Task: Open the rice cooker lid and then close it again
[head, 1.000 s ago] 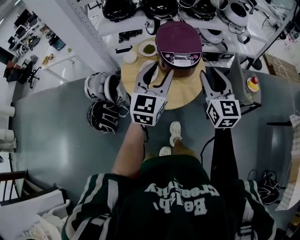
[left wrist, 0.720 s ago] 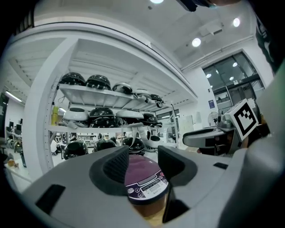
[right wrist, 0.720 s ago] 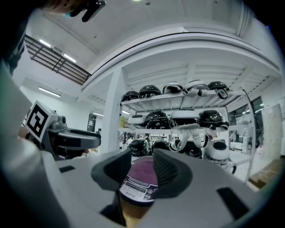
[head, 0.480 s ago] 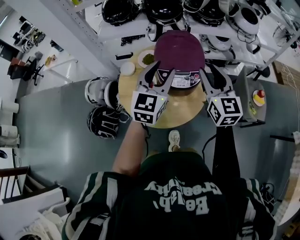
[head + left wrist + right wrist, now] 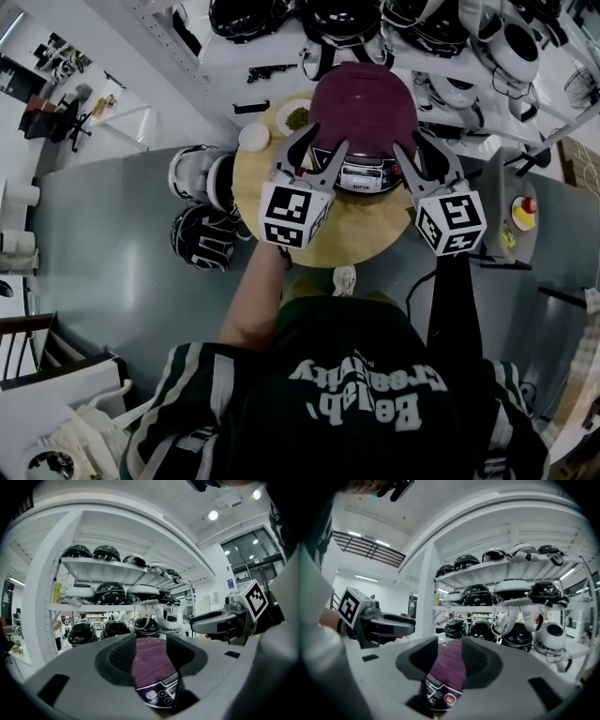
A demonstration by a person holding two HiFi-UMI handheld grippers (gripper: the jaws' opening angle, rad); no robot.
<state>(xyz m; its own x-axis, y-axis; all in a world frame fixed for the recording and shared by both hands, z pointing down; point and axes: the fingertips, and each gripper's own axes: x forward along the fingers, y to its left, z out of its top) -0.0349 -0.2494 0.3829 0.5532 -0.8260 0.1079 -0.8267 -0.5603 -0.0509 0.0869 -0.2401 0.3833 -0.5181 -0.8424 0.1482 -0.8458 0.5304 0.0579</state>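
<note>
A maroon rice cooker (image 5: 364, 108) with its lid down stands at the back of a round wooden table (image 5: 349, 225), control panel facing me. My left gripper (image 5: 319, 141) hovers at the cooker's front left, open with nothing between its fingers. At the cooker's front right my right gripper (image 5: 423, 146) is also open and empty. In the left gripper view the cooker (image 5: 151, 660) shows through the gap of the left gripper (image 5: 151, 651). The right gripper view frames the cooker (image 5: 448, 665) between the jaws of the right gripper (image 5: 450, 660). Neither gripper touches the cooker.
A small plate of green stuff (image 5: 296, 117) and a white bowl (image 5: 254, 137) sit on the table left of the cooker. Helmets (image 5: 202, 234) lie on the floor at the left. Shelves of helmets (image 5: 337, 19) stand behind. A stand with a red button (image 5: 521, 212) is at the right.
Both grippers have moved forward over the table to either side of the cooker's front. Their jaws look as wide as before.
</note>
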